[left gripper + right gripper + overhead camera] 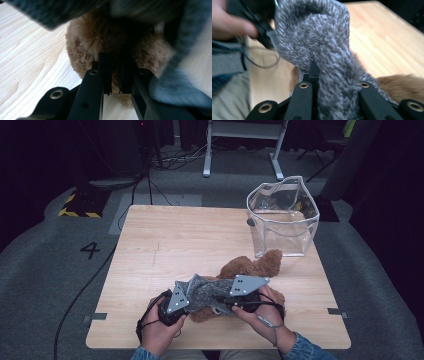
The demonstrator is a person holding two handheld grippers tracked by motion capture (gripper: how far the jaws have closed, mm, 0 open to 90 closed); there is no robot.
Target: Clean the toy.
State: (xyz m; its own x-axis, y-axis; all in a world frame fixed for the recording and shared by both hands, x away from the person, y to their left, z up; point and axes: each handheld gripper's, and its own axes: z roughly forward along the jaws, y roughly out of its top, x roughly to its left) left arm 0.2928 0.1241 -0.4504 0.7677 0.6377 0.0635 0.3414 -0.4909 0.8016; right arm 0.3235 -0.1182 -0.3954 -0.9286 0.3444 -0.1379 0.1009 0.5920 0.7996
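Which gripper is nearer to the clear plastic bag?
Right. The right gripper, shut on the grey knitted garment, lies below the clear plastic bag; the left gripper is farther left.

we look from the high view down and forward over the wooden table (165, 250), from above the person's own side, far enough off that every table edge and the dark floor around it fit in. the left gripper view sits low, just behind its own black jaws, facing along them at the brown teddy bear (100, 40), so near that the fur blurs. the right gripper view rides likewise, looking along its jaws into the grey knitted garment (319, 37), close up, with the tabletop beyond. all three views share the bear, the knit (205, 292) and the pale tabletop (30, 55) beneath them.
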